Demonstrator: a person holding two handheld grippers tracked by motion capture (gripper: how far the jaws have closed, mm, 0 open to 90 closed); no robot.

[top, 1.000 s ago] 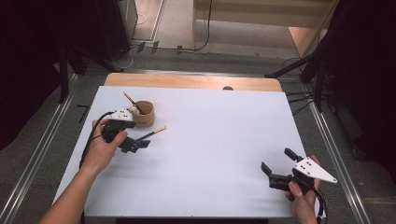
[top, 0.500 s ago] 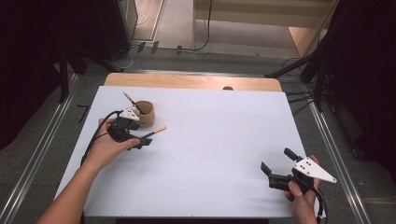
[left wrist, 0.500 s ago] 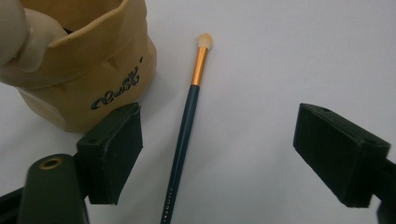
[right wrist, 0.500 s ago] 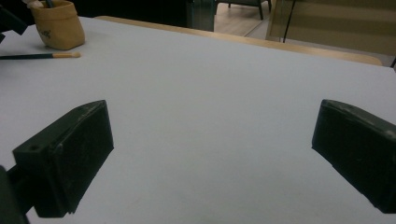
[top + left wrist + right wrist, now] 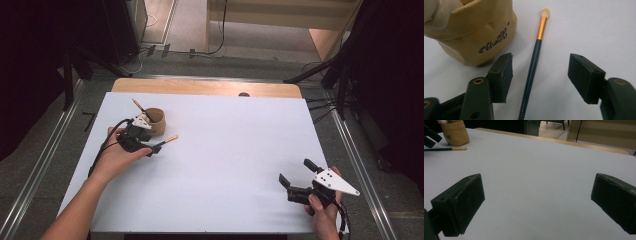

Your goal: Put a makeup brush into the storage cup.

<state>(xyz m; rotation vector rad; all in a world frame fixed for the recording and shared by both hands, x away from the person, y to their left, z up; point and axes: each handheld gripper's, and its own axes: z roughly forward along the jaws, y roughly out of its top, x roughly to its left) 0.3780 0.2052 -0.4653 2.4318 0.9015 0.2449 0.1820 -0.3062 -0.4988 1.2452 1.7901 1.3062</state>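
A dark blue brush (image 5: 534,62) with a gold ferrule and a pale tip lies flat on the white table, just right of a tan cup (image 5: 474,32). My left gripper (image 5: 541,75) straddles the handle. Its jaws have just been closing, the brush lies between them, and neither pad touches it. From above, the left gripper (image 5: 152,148) sits in front of the cup (image 5: 156,121), with the brush (image 5: 165,141) pointing right. Another brush (image 5: 137,105) stands in the cup. My right gripper (image 5: 295,171) is open at the front right with nothing in it; its jaws (image 5: 536,205) frame bare table.
The white table top (image 5: 225,150) ends in a wooden strip (image 5: 200,87) at the far edge. In the right gripper view the cup (image 5: 455,132) and the brush (image 5: 446,149) sit far off at the upper left. Dark stands and cables lie on the floor beyond.
The left gripper's jaws have narrowed around the brush handle, and the hand has edged slightly toward the cup. The right hand has kept still.
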